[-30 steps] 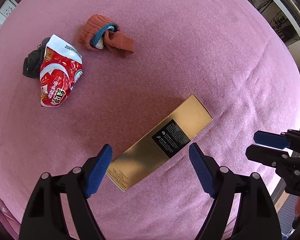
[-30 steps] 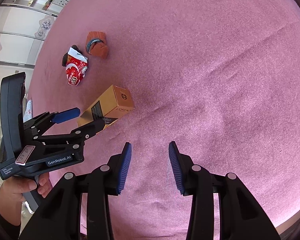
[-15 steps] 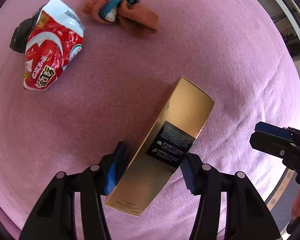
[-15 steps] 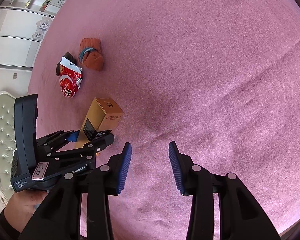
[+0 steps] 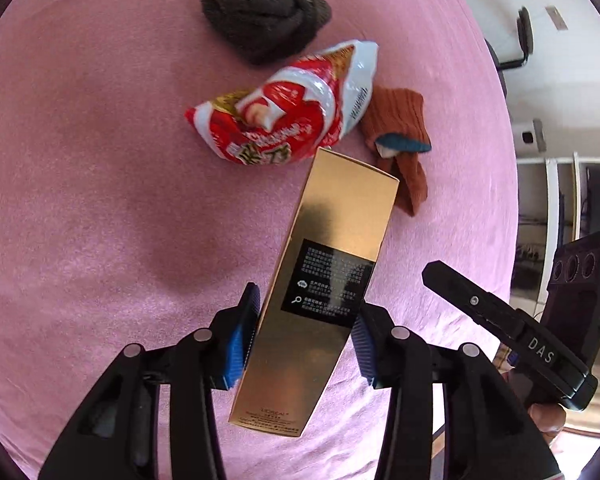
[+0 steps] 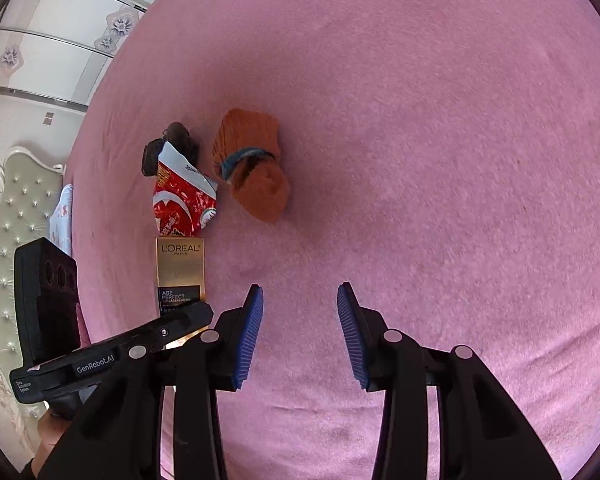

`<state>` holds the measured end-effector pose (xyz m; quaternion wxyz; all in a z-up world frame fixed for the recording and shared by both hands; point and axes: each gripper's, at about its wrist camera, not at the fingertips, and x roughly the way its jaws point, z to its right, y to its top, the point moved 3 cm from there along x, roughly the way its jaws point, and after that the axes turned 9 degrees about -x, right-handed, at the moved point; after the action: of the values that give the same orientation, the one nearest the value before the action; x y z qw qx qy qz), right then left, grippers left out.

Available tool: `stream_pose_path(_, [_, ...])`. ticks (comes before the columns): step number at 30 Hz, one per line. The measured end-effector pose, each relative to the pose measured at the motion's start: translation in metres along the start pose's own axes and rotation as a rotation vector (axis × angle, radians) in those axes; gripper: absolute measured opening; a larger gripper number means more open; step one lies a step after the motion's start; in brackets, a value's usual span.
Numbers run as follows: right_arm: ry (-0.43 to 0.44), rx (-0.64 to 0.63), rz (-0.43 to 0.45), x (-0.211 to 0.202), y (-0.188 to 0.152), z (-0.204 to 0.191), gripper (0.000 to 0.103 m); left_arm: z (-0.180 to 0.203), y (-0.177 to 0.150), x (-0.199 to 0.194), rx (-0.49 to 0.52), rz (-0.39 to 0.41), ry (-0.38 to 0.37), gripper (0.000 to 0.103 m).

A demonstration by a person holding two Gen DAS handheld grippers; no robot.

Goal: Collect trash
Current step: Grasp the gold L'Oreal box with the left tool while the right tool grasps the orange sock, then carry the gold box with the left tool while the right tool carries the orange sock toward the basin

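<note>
A long gold carton [image 5: 332, 264] sits between the blue pads of my left gripper [image 5: 306, 320]. The jaws are closing and both pads press on its sides. Its far end hangs just in front of a red and white snack bag [image 5: 284, 120] lying on the pink bedspread [image 5: 80, 200]. The right wrist view shows the same gold carton [image 6: 180, 268] held at the left, with the snack bag [image 6: 182, 204] beyond it. My right gripper [image 6: 300, 320] hovers open over bare bedspread with nothing between its pads.
A dark rolled sock [image 5: 260, 12] lies behind the bag and an orange sock [image 5: 400, 128] to its right. A padded headboard [image 6: 16, 208] and white wardrobe doors [image 6: 60, 40] border the bed at the left. The bed's edge and the floor show at the right in the left wrist view.
My left gripper closed on the gold carton, rolled and carried it toward the snack bag. The right gripper swung across the bed, so the socks and bag now sit nearer its middle.
</note>
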<state>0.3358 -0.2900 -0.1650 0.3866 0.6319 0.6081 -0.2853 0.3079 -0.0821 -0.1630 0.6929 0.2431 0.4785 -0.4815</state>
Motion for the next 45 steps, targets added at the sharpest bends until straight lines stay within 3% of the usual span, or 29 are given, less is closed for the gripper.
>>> stream_pose_path(7, [-0.041, -0.044, -0.022, 0.034, 0.05, -0.018, 0.038, -0.016, -0.009, -0.006, -0.12, 0.003, -0.082, 0.044])
stream_pose_path(9, [-0.067, -0.045, -0.037, 0.042, 0.054, -0.018, 0.031, -0.021, -0.016, -0.011, -0.127, 0.003, -0.082, 0.044])
stream_pose_path(11, [-0.068, -0.059, -0.046, 0.045, 0.05, -0.019, 0.015, -0.031, -0.02, -0.016, -0.141, -0.002, -0.088, 0.044])
stream_pose_path(13, [-0.054, -0.069, -0.042, 0.042, 0.041, -0.021, 0.012, -0.035, -0.027, -0.017, -0.144, -0.006, -0.083, 0.044])
stream_pose_path(20, [0.005, -0.028, -0.084, 0.024, -0.035, -0.015, 0.011, -0.05, -0.067, -0.017, -0.173, -0.032, -0.083, 0.044])
stream_pose_path(33, [0.066, 0.074, -0.139, -0.027, -0.19, -0.019, 0.011, -0.095, -0.204, -0.011, -0.218, -0.125, -0.053, 0.044])
stream_pose_path(45, [0.08, 0.16, -0.051, -0.08, -0.304, -0.024, 0.011, -0.097, -0.301, -0.015, -0.131, -0.175, -0.034, 0.044])
